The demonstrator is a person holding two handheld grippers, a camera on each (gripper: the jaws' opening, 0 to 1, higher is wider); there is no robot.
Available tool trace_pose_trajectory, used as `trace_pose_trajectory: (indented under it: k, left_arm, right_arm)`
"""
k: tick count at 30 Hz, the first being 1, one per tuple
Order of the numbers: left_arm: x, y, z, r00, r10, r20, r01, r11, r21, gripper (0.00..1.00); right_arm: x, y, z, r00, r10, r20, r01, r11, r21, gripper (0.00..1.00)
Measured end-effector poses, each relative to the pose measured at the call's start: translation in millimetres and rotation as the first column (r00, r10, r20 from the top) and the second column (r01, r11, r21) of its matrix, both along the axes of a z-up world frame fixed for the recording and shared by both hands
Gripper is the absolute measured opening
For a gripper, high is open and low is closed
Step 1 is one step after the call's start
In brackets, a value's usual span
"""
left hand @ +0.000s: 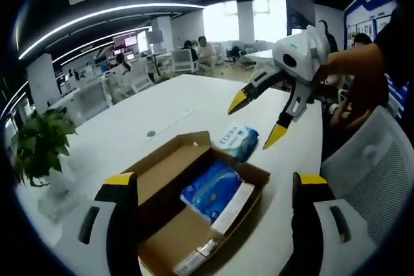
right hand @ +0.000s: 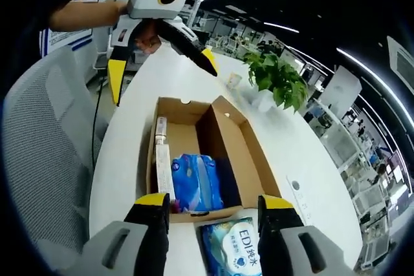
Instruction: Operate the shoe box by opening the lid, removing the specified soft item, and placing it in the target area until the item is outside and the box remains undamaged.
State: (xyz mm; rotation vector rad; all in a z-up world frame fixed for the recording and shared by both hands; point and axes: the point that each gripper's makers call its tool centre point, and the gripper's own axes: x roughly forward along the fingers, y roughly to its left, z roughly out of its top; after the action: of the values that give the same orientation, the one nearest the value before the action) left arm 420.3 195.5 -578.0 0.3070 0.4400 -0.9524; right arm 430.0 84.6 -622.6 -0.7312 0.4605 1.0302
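Observation:
The brown cardboard shoe box (left hand: 169,171) (right hand: 239,140) lies on the white table with its lid folded back. Inside it rests a blue soft pack (left hand: 210,189) (right hand: 194,182) beside a long white carton (left hand: 233,208) (right hand: 162,159). A second soft pack, light blue and printed "EDI" (left hand: 236,140) (right hand: 236,247), lies on the table just outside the box wall. My left gripper (left hand: 213,182) (right hand: 162,74) hovers open on one side of the box. My right gripper (left hand: 257,119) (right hand: 213,205) hangs open above the EDI pack, with nothing between its jaws.
A potted plant (left hand: 39,147) (right hand: 278,79) and a small cup (right hand: 233,81) stand on the table (left hand: 162,105) past the box. A grey mesh chair (left hand: 381,179) (right hand: 45,140) sits at the table's edge. People sit at desks further back (left hand: 204,50).

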Motion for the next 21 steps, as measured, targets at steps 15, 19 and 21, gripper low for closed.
trace_pose_trajectory:
  k: [15,19,21]
  left_arm:
    - [-14.0,27.5,6.3,0.997,0.067,0.03,-0.066,0.998,-0.024,0.99]
    - [-18.0,34.2,6.1,0.996,0.081,0.034,-0.08,0.996,-0.027,0.99]
    - [-19.8,36.7,7.1,0.996,0.086,0.035,-0.085,0.996,-0.031,0.99]
  right_arm:
    - [6.8,10.9,-6.1,0.999,-0.012,0.039,0.014,0.999,-0.042,0.47]
    - [9.9,14.3,-7.5,0.999,-0.018,0.051,0.021,0.999,-0.047,0.45]
    - [10.9,16.4,-8.0,0.998,-0.02,0.055,0.023,0.999,-0.048,0.44]
